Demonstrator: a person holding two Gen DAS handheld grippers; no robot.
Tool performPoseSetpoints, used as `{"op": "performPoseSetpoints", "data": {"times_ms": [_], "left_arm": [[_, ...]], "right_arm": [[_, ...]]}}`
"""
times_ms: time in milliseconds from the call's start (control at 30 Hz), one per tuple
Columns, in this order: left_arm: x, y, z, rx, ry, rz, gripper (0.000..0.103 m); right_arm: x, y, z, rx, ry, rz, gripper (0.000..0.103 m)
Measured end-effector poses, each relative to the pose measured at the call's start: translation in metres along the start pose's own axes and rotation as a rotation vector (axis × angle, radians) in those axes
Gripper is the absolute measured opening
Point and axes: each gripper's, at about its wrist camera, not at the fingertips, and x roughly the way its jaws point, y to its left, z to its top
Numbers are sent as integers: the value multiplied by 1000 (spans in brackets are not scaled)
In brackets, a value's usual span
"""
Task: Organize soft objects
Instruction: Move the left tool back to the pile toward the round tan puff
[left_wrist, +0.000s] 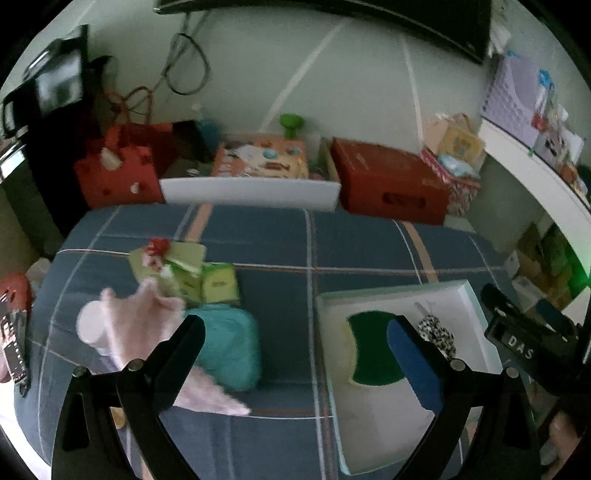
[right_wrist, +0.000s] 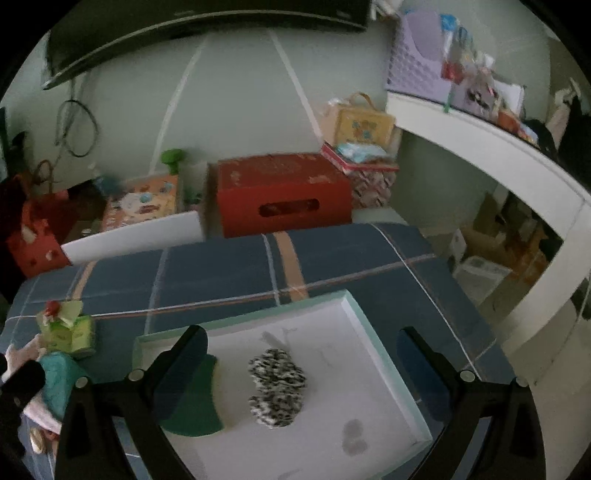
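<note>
The left gripper (left_wrist: 295, 354) is hovering with its jaws spread wide, nothing sitting between its fingers (left_wrist: 413, 354). The right gripper (right_wrist: 303, 362) is likewise hanging with jaws parted wide and gripping nothing, and in the left wrist view it is showing at the far right edge, just beside the left gripper's right finger.

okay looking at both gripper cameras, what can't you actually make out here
- Green sponge, right wrist view: its left part is hidden behind the right gripper's finger.
- Pink cloth, left wrist view: blurred, and its near end is covered by the left gripper's finger.
- White tray, left wrist view: near edge cut off by the frame.
- Green carton: print too blurred to read.
</note>
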Motion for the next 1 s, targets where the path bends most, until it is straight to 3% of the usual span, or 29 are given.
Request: {"op": "performPoseSetpoints", "data": {"times_ms": [233,500,667,1000], "left_arm": [[-24,68,-4,-146,-53,66,99],[-35,156,-28,-342,-52,179,99],[-40,200,-47,-449,-44,252,99],[-29,238,-77,-551,11,248,99]], "right_arm": [[-18,47,-5,-44,-3,226,103],[-23,106,-23,-92,38,389,103],[-32,141,-38,-160,25,424,103],[-39,201,-64,-288,44,478,103]]}}
